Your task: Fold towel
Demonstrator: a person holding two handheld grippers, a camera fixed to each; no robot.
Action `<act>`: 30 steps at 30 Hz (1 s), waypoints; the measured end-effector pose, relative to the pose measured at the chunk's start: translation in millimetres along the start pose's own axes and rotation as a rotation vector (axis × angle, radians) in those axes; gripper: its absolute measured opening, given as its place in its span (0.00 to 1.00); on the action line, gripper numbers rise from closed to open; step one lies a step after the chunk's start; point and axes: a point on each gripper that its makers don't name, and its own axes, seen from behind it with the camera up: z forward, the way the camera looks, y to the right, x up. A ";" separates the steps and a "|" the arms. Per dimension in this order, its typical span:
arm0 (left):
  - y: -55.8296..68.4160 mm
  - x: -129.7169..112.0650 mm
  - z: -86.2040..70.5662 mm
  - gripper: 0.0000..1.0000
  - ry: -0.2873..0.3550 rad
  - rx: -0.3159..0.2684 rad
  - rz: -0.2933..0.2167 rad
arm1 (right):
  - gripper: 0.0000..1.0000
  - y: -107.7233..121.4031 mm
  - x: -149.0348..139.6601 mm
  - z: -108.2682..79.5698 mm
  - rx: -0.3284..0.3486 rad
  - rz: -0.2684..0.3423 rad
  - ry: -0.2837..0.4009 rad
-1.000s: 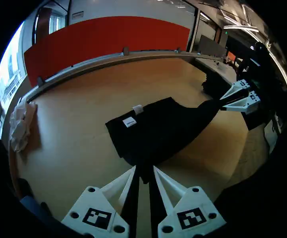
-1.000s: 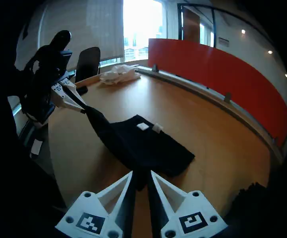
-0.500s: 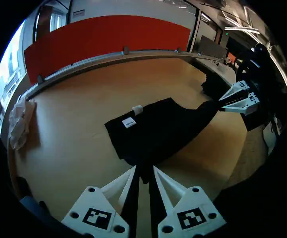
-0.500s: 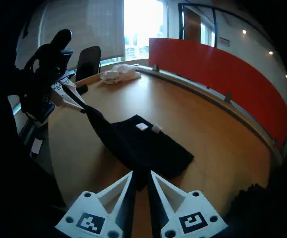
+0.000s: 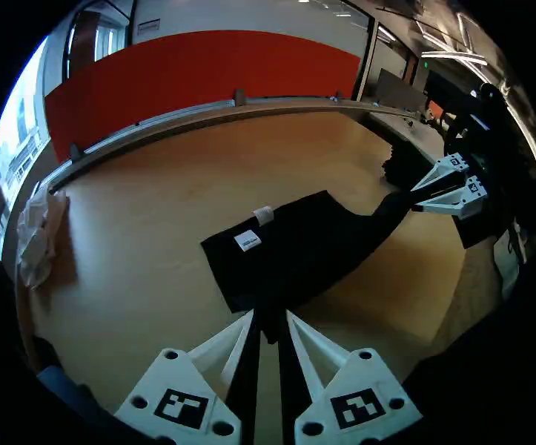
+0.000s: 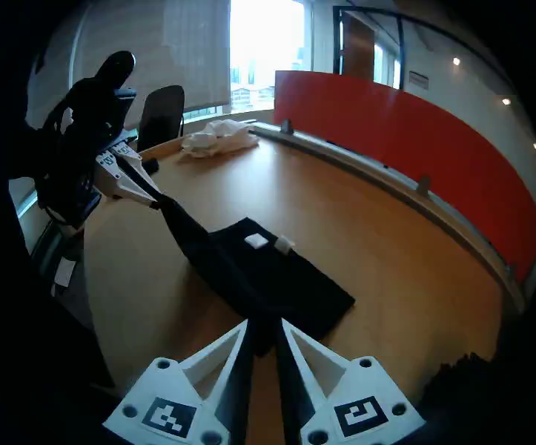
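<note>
A black towel (image 5: 305, 248) with two white tags lies partly on the wooden table (image 5: 156, 222), its near edge lifted. My left gripper (image 5: 269, 334) is shut on one near corner of it. The right gripper (image 5: 414, 202) pinches the other corner at the right of the left gripper view. In the right gripper view the same towel (image 6: 268, 274) stretches from my right gripper (image 6: 265, 343), shut on its corner, up to the left gripper (image 6: 155, 202) at the upper left. The edge between the two grippers hangs taut above the table.
A crumpled white cloth (image 5: 38, 230) lies at the table's far left end and shows as the white cloth (image 6: 219, 137) in the right gripper view. A red partition (image 5: 193, 70) runs behind the table. A dark pile (image 5: 405, 159) sits at the right, an office chair (image 6: 160, 115) beyond.
Both grippers have lifted and pulled the held edge a little, and the towel has slid slightly on the table; its tags shifted. Both grips are unchanged.
</note>
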 end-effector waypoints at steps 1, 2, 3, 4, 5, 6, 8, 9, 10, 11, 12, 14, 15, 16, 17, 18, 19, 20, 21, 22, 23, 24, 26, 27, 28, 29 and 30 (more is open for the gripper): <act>-1.9 1.9 3.0 0.15 -0.001 0.001 -0.002 | 0.18 3.1 0.6 2.4 -0.003 -0.002 -0.003; -3.5 3.6 5.6 0.15 -0.001 0.002 -0.003 | 0.18 5.8 1.0 4.5 -0.005 -0.004 -0.006; -5.6 5.2 8.5 0.15 -0.002 0.003 -0.006 | 0.18 8.7 1.5 6.9 -0.007 -0.005 -0.008; -8.0 7.0 11.9 0.15 -0.003 0.005 -0.009 | 0.18 12.0 2.1 9.8 -0.009 -0.006 -0.011; -10.2 8.6 14.9 0.15 -0.004 0.006 -0.012 | 0.18 14.9 2.5 12.4 -0.011 -0.007 -0.014; -12.7 10.0 18.2 0.15 -0.005 0.007 -0.017 | 0.18 18.1 3.1 15.1 -0.013 -0.005 -0.017; -18.0 13.0 25.5 0.15 -0.009 0.011 -0.027 | 0.18 25.0 4.4 21.1 -0.017 0.002 -0.023; -20.8 14.5 28.7 0.15 -0.010 0.013 -0.032 | 0.18 28.1 5.2 23.9 -0.018 0.006 -0.025; -23.9 16.3 32.2 0.15 -0.010 0.016 -0.038 | 0.18 31.4 6.1 26.9 -0.019 0.010 -0.025; -26.8 17.9 35.3 0.15 -0.011 0.019 -0.043 | 0.18 34.3 7.0 29.7 -0.020 0.014 -0.026; -29.2 19.1 38.3 0.15 -0.012 0.021 -0.047 | 0.18 37.2 7.7 32.3 -0.021 0.017 -0.027; -33.8 21.4 44.7 0.15 -0.015 0.023 -0.054 | 0.18 43.3 8.7 37.6 -0.023 0.023 -0.028; -35.5 21.9 47.9 0.15 -0.018 0.024 -0.057 | 0.18 46.1 8.7 39.8 -0.025 0.024 -0.031; -37.2 22.1 51.6 0.15 -0.023 0.025 -0.059 | 0.18 49.0 8.2 42.0 -0.027 0.025 -0.034; -38.7 22.3 54.8 0.15 -0.028 0.026 -0.060 | 0.18 51.7 7.9 44.0 -0.029 0.025 -0.037; -39.8 22.3 57.8 0.15 -0.032 0.027 -0.062 | 0.18 53.9 7.3 45.9 -0.030 0.025 -0.040; -40.8 22.3 61.1 0.15 -0.036 0.028 -0.063 | 0.18 56.0 6.5 48.1 -0.031 0.026 -0.044; -41.8 22.2 64.0 0.15 -0.040 0.030 -0.064 | 0.18 58.0 5.8 50.1 -0.032 0.026 -0.048; -42.2 22.2 66.4 0.15 -0.043 0.030 -0.066 | 0.18 59.6 5.0 52.0 -0.033 0.027 -0.051; -42.5 22.1 68.9 0.15 -0.046 0.030 -0.068 | 0.18 61.2 4.0 54.1 -0.035 0.028 -0.054; -42.8 22.0 71.2 0.15 -0.048 0.030 -0.069 | 0.18 62.7 3.2 56.0 -0.036 0.029 -0.057; -43.1 21.6 73.1 0.15 -0.051 0.030 -0.070 | 0.18 63.9 2.0 57.5 -0.036 0.031 -0.060; -43.8 20.5 77.1 0.15 -0.057 0.030 -0.071 | 0.18 66.2 -0.9 60.5 -0.037 0.036 -0.066; -44.1 20.0 78.8 0.15 -0.059 0.030 -0.071 | 0.18 67.1 -2.4 61.8 -0.038 0.039 -0.068; -44.4 19.5 80.6 0.15 -0.061 0.030 -0.069 | 0.18 68.0 -4.0 63.0 -0.038 0.042 -0.072; -44.7 19.1 82.1 0.15 -0.063 0.031 -0.069 | 0.18 68.7 -5.6 64.1 -0.039 0.046 -0.075; -45.3 18.6 83.8 0.15 -0.065 0.032 -0.067 | 0.18 69.5 -7.1 65.5 -0.039 0.048 -0.078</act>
